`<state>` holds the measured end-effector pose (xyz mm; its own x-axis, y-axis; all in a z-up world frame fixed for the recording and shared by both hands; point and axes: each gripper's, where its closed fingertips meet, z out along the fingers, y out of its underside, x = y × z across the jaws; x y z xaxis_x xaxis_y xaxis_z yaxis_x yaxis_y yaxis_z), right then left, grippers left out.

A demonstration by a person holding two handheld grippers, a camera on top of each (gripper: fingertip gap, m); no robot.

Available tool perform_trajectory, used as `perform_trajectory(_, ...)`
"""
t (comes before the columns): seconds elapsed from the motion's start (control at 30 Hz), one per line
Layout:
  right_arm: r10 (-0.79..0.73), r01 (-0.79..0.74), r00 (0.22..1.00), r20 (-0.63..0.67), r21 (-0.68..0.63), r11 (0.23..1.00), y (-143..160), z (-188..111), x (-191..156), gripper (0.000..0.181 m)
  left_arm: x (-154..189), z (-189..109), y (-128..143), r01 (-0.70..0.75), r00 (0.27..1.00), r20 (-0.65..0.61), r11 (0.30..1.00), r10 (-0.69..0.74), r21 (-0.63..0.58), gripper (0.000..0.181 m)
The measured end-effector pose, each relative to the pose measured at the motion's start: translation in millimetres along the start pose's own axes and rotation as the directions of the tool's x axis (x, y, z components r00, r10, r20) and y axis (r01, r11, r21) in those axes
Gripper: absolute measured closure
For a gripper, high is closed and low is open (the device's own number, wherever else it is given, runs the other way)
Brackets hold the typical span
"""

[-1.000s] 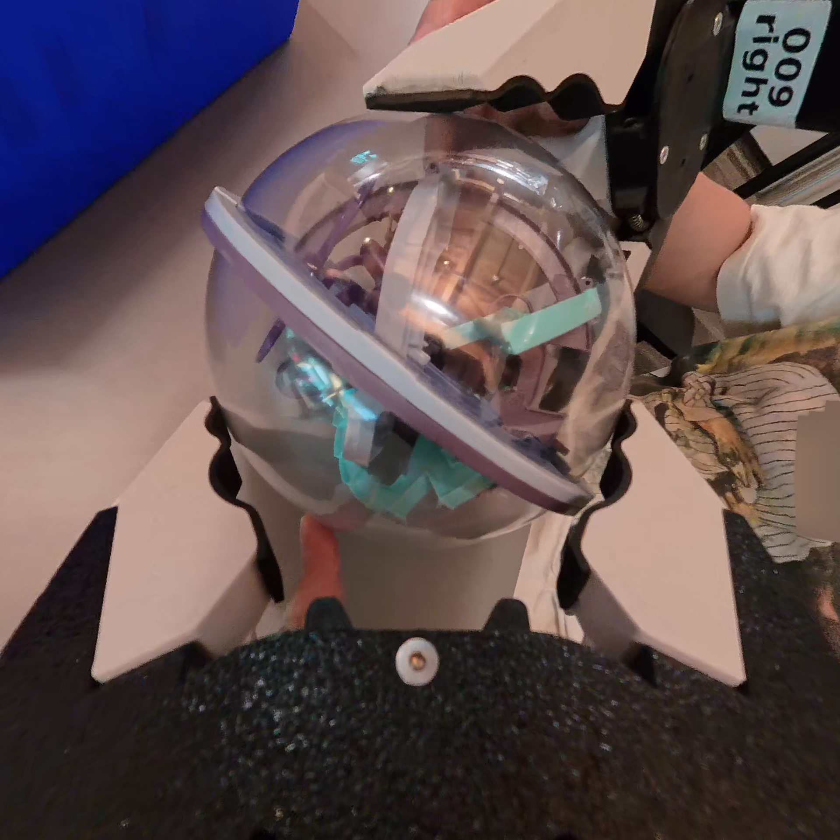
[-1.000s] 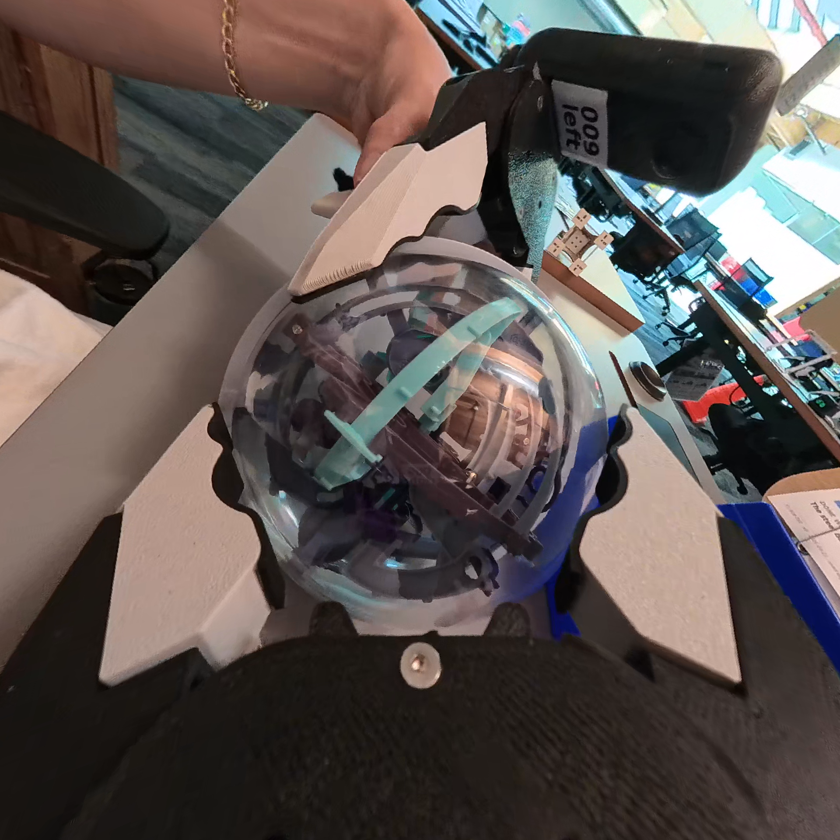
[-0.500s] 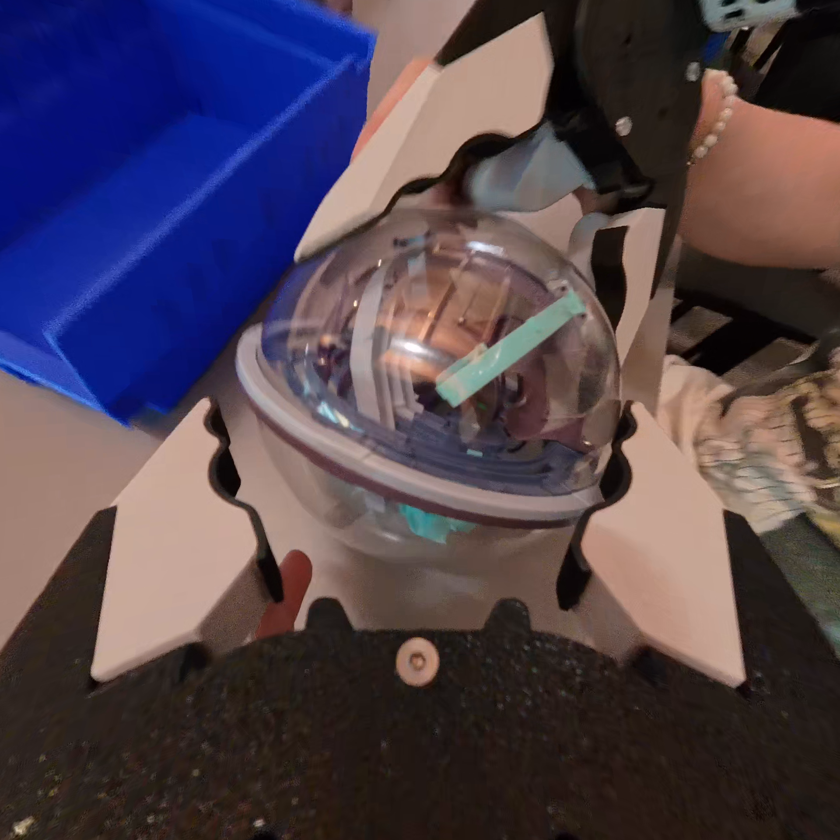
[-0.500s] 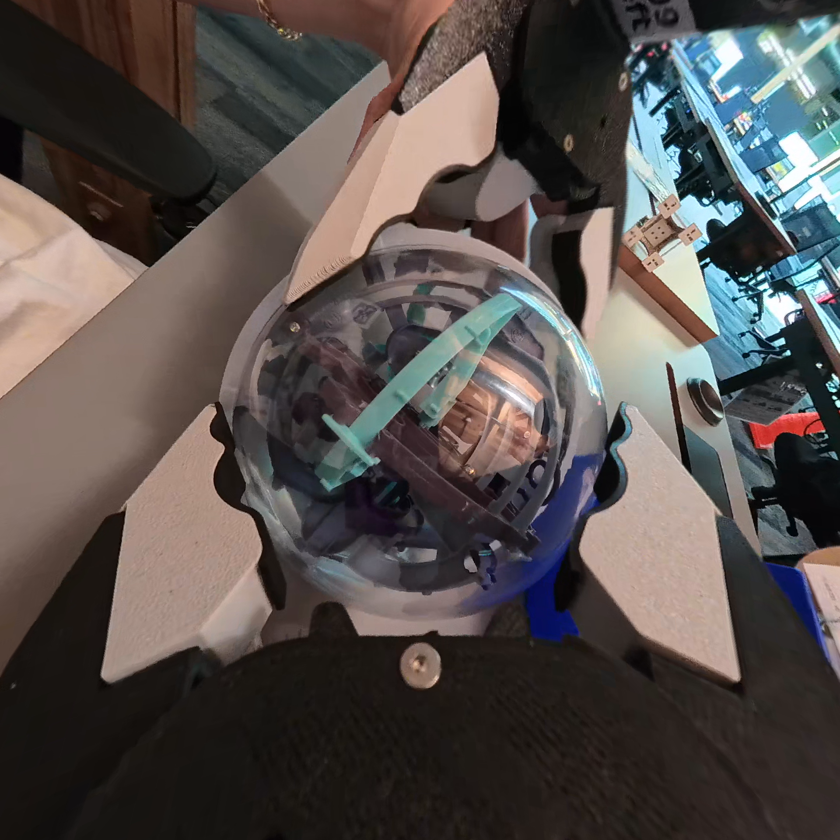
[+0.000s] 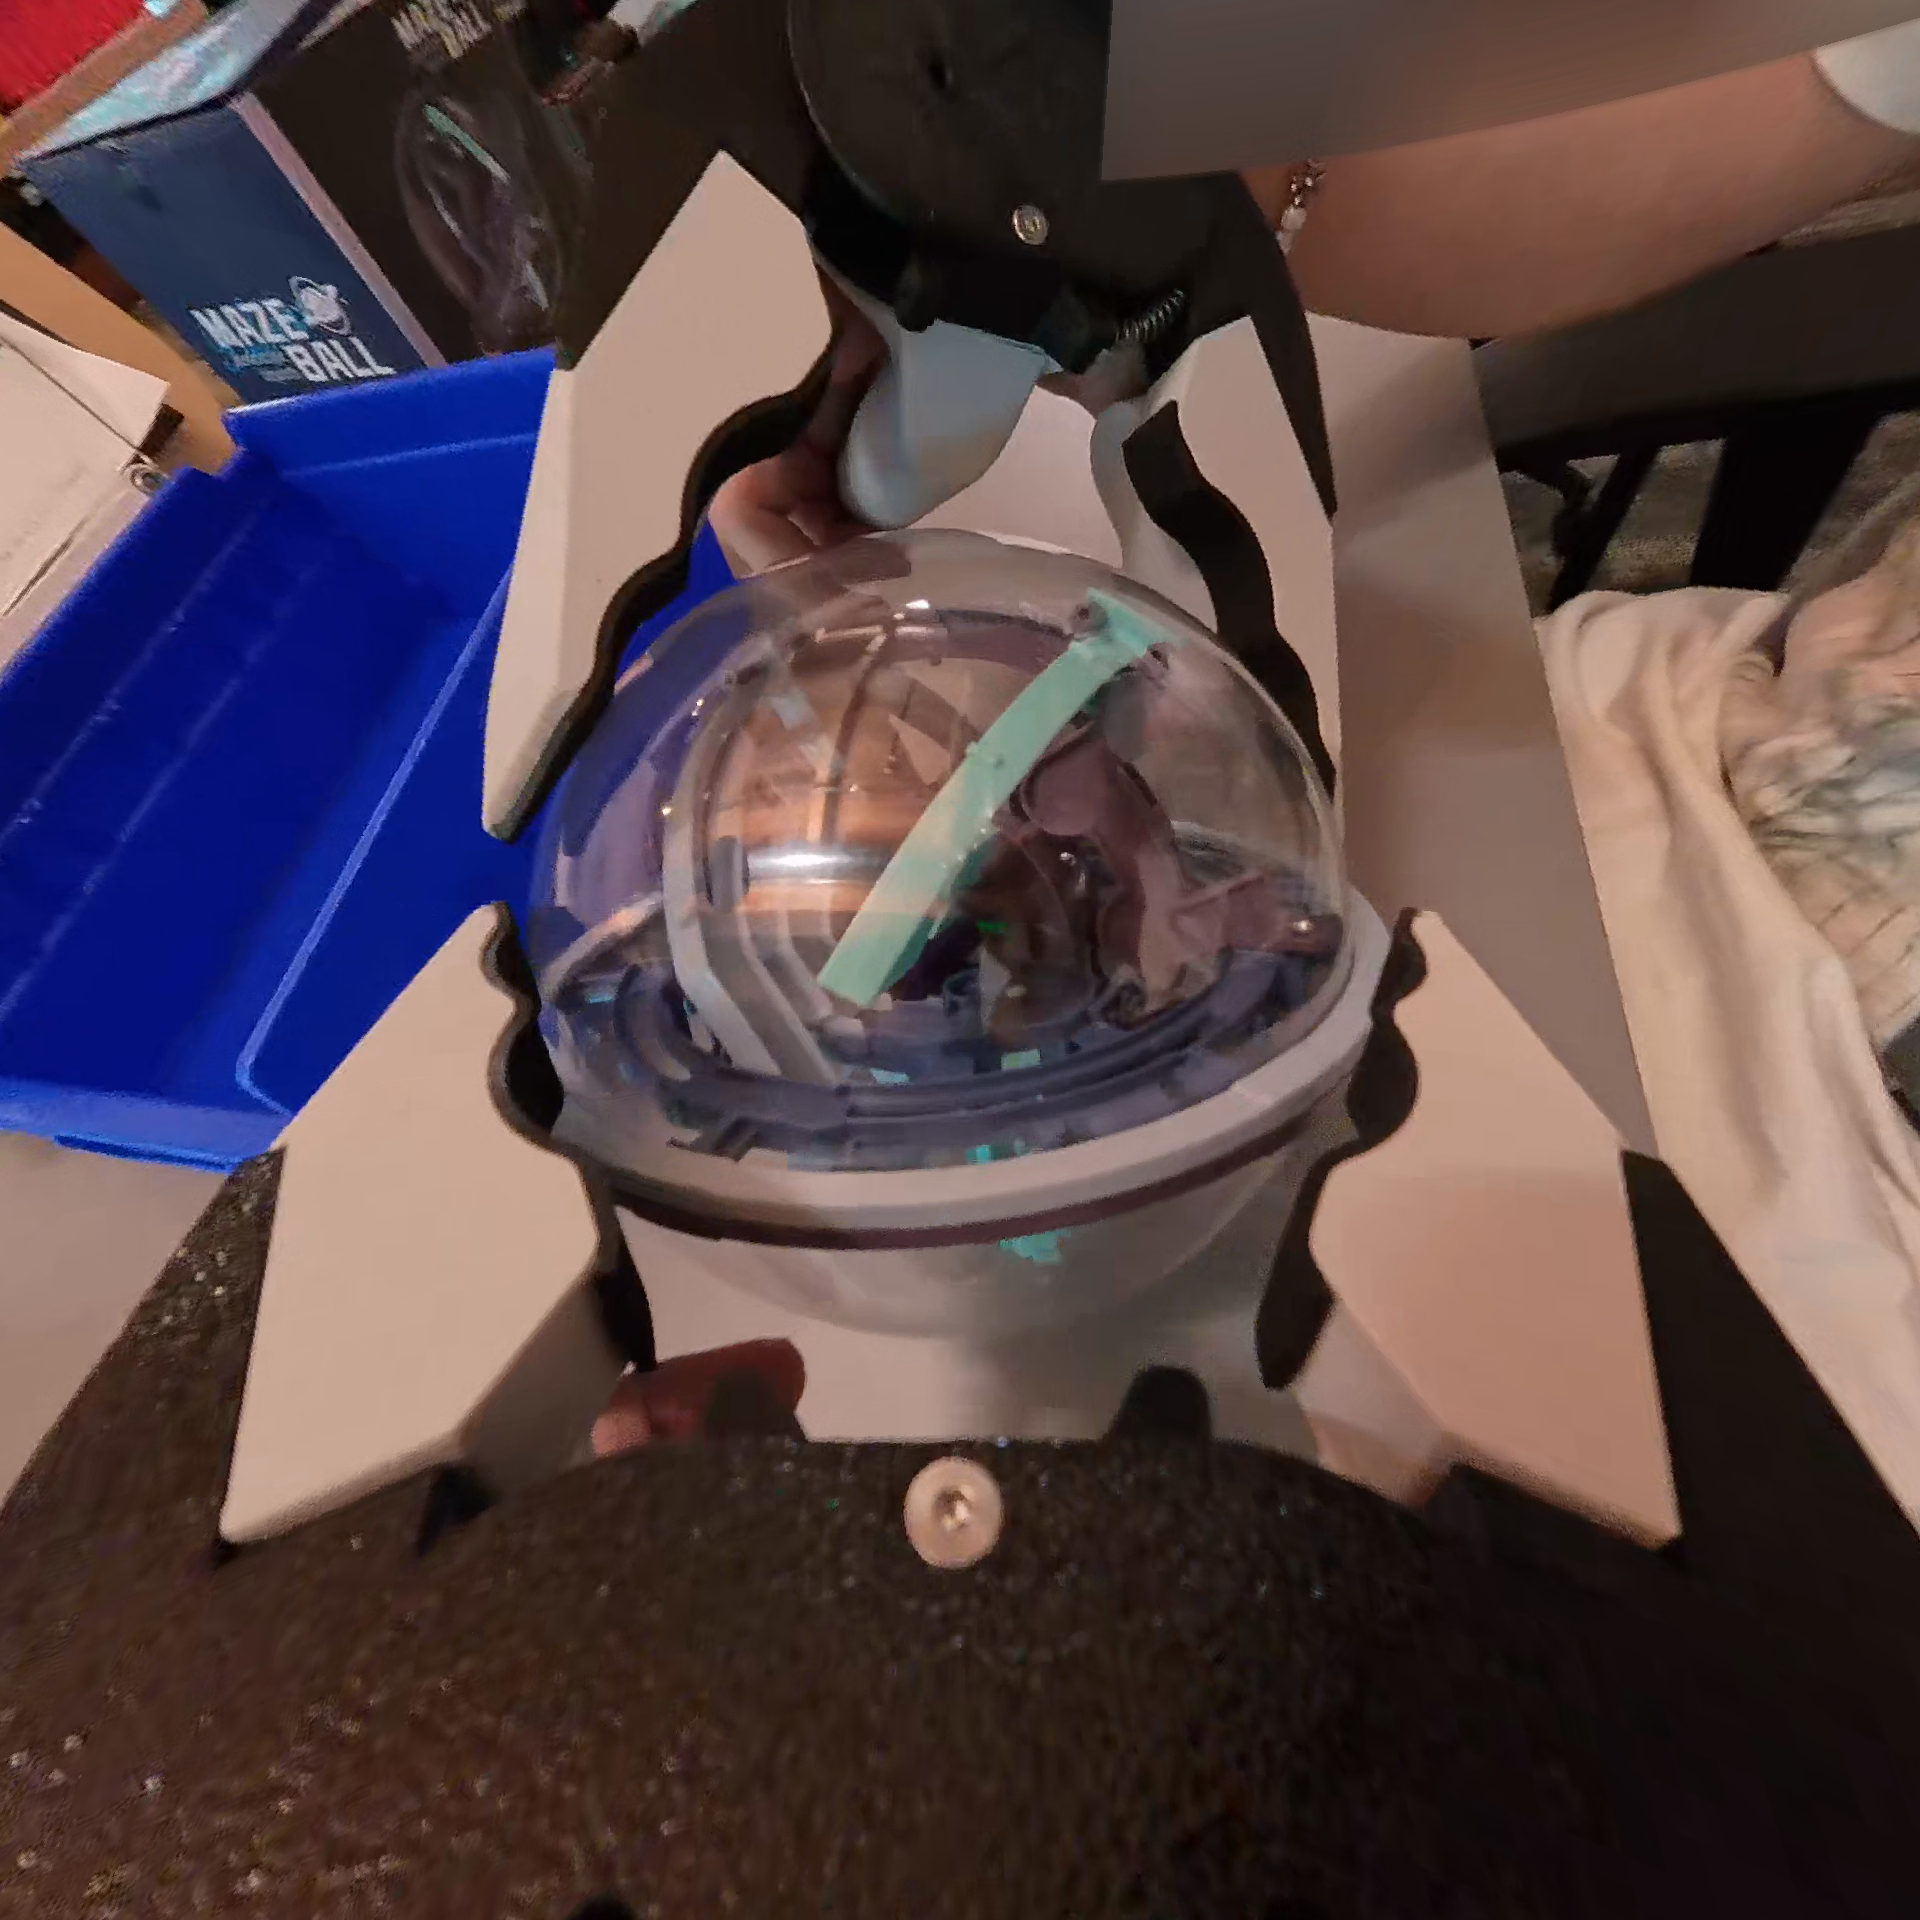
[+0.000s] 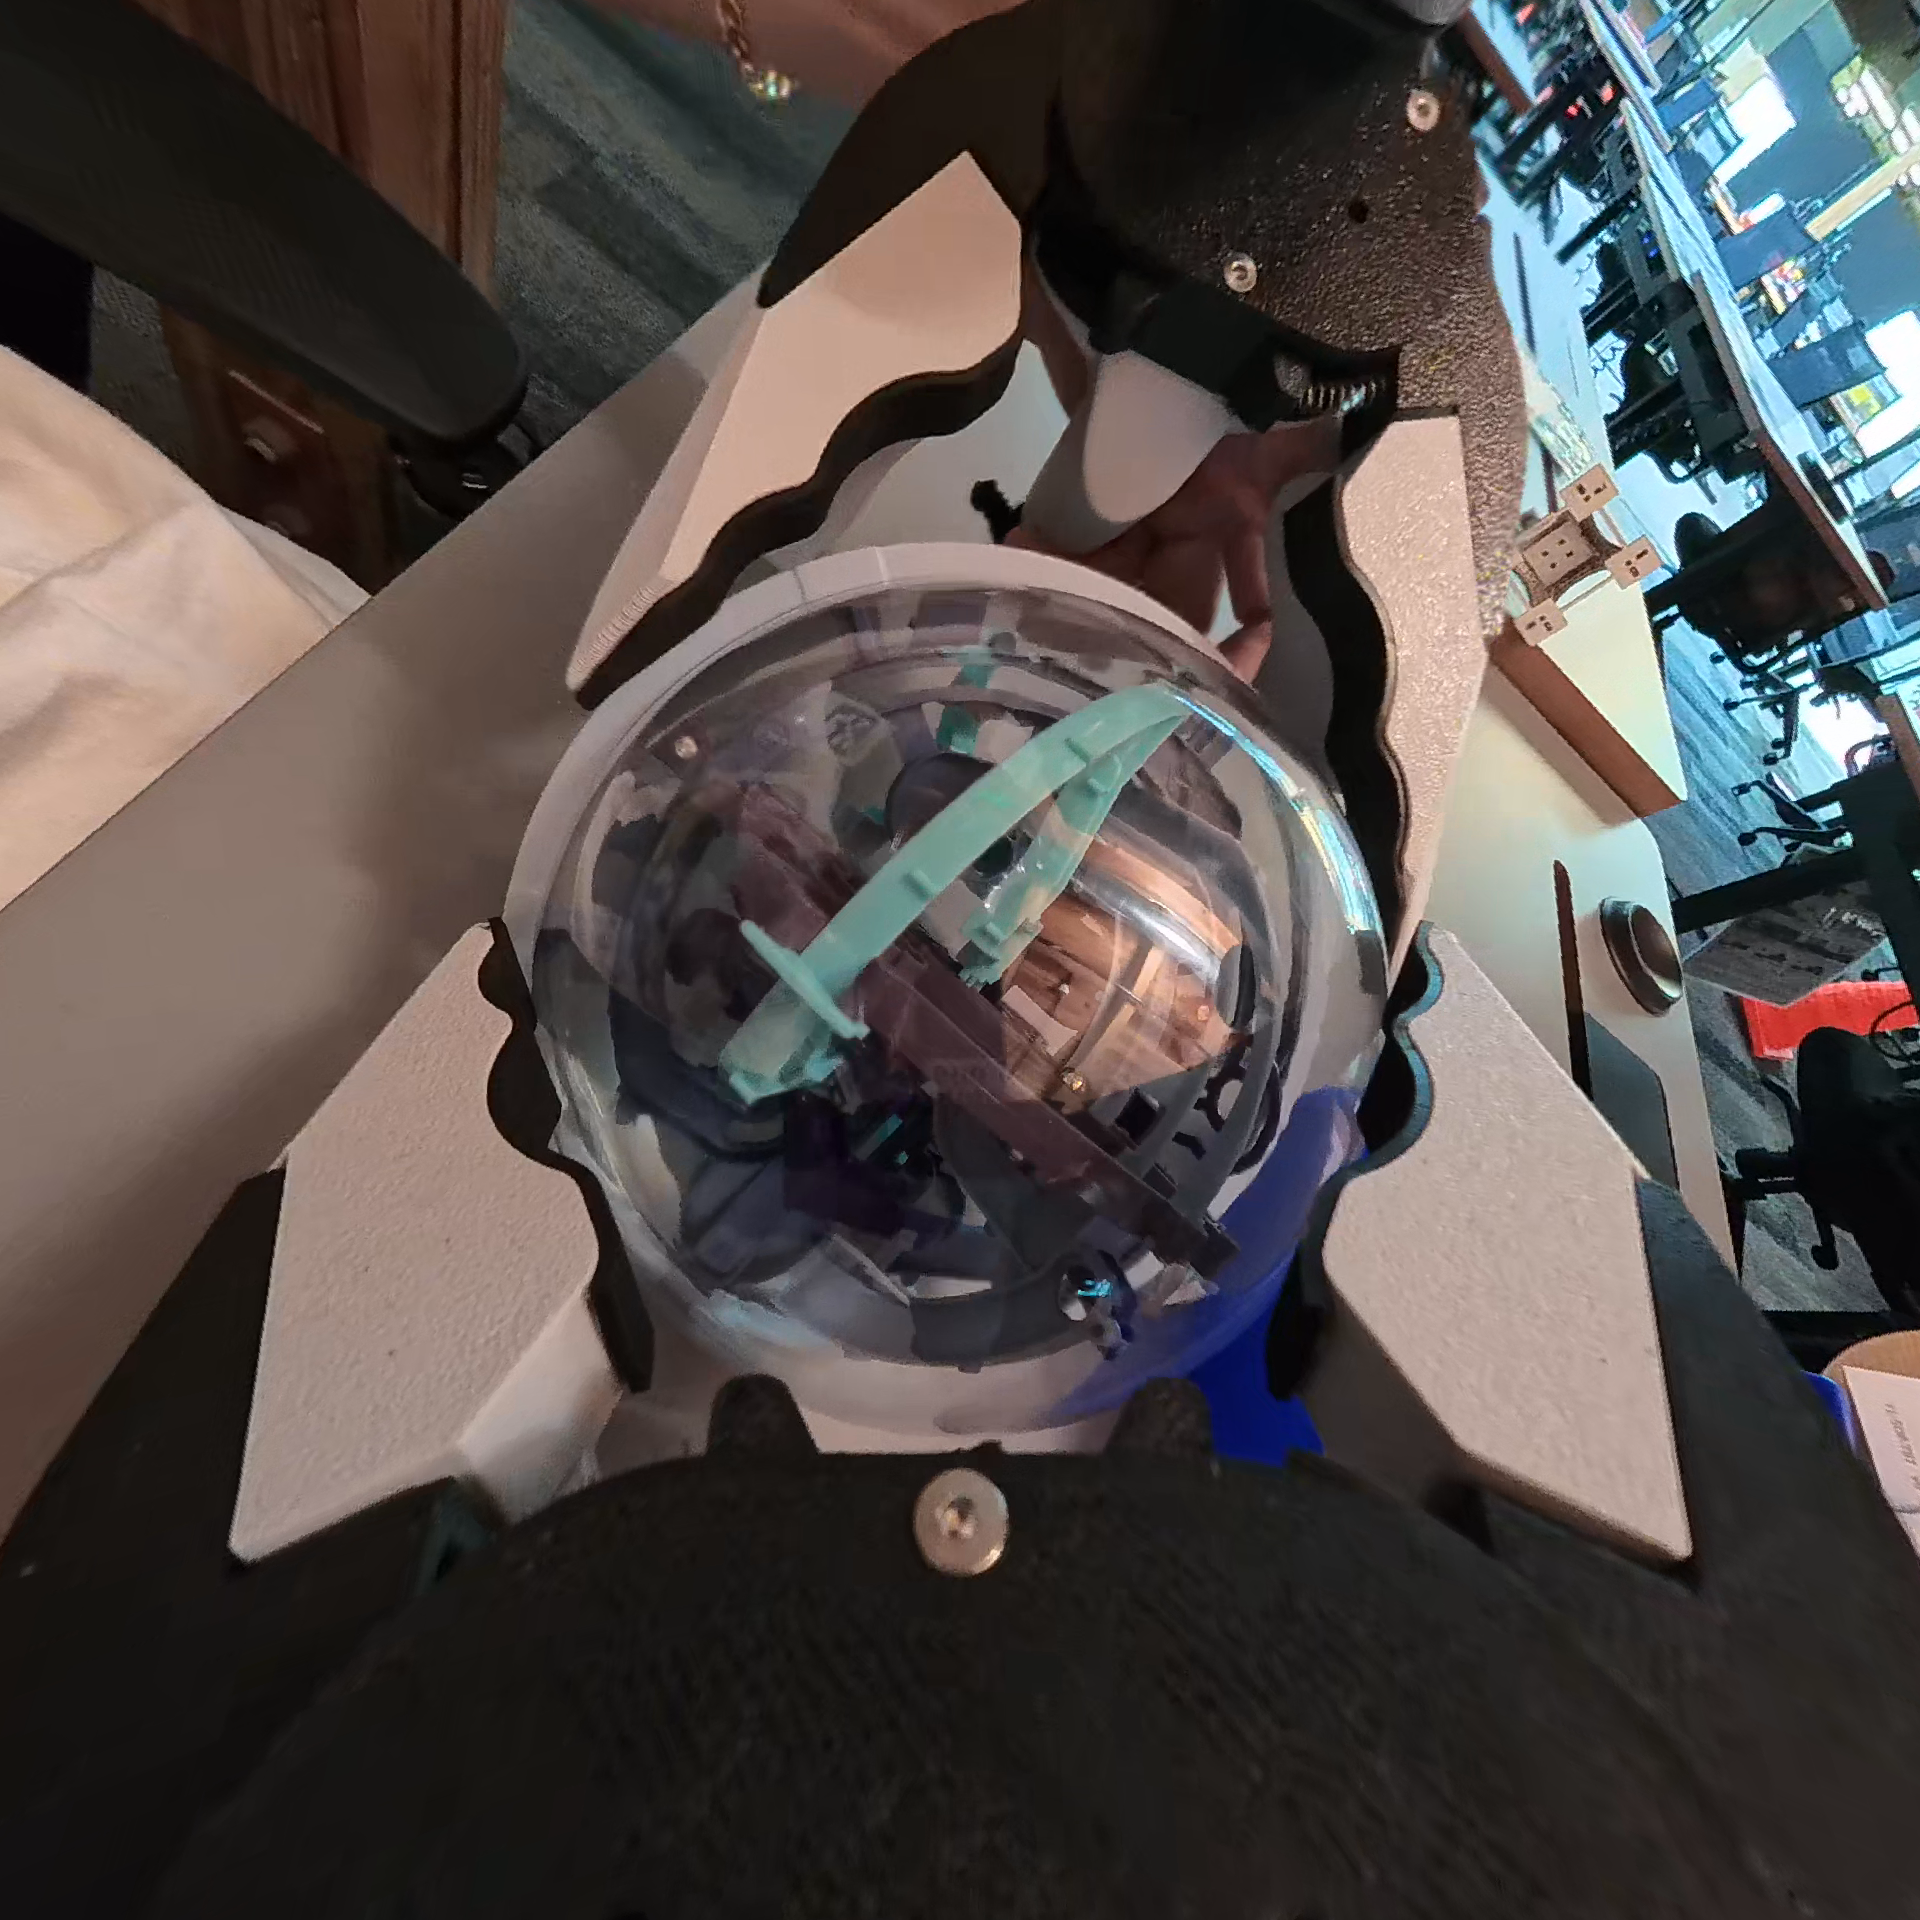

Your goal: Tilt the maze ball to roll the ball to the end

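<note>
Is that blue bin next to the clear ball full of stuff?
No, in the left wrist view the blue bin beside the maze ball shows only its bare blue floor and walls.

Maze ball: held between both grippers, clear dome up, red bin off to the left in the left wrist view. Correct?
Not quite: the bin is blue, not red, as the left wrist view shows. The rest holds: the maze ball sits between the left gripper and the right gripper, each shut on it, with the clear dome facing up.

Blue bin (image 5: 208,748) on white table (image 6: 260,852)
</note>
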<state>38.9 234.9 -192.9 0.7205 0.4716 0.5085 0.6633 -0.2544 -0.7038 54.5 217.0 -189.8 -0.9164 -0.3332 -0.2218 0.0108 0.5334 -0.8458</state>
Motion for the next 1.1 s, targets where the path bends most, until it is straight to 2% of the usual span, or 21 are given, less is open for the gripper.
perform_trajectory(0.3,-0.043,0.043,0.999,-0.004,0.003,0.999,-3.6,3.0,-1.2,0.028,2.4,-9.2,14.3,-0.142,0.984,-0.130,0.975,0.121,-0.168,0.030)
perform_trajectory(0.63,-0.035,0.035,0.999,0.008,-0.022,0.999,-2.7,4.5,0.0,0.028,5.6,-14.4,12.9,-0.097,0.978,-0.198,0.980,0.062,-0.172,0.025)
perform_trajectory(0.7,-0.021,0.022,1.000,0.016,-0.035,0.999,-0.8,4.0,1.7,0.028,2.0,-12.0,21.3,-0.173,0.974,-0.182,0.960,0.134,-0.219,0.025)
perform_trajectory(0.83,0.015,-0.015,0.999,0.031,-0.017,1.000,0.9,3.5,5.2,0.028,-10.7,-8.8,40.4,-0.343,0.939,-0.161,0.875,0.304,-0.342,0.024)
perform_trajectory(0.93,0.002,-0.003,1.000,0.030,0.002,1.000,1.7,1.2,4.1,0.028,-9.1,-5.2,36.7,-0.322,0.946,-0.140,0.892,0.291,-0.317,0.024)
perform_trajectory(1.03,-0.014,0.014,1.000,0.003,-0.002,1.000,6.6,1.0,3.0,0.023,-6.7,-0.4,30.0,-0.245,0.969,-0.103,0.924,0.225,-0.293,0.024)
perform_trajectory(1.1,0.012,-0.012,1.000,0.001,0.030,0.999,4.5,-0.9,-0.5,0.023,-1.2,0.1,25.9,-0.210,0.976,-0.122,0.935,0.181,-0.287,0.024)
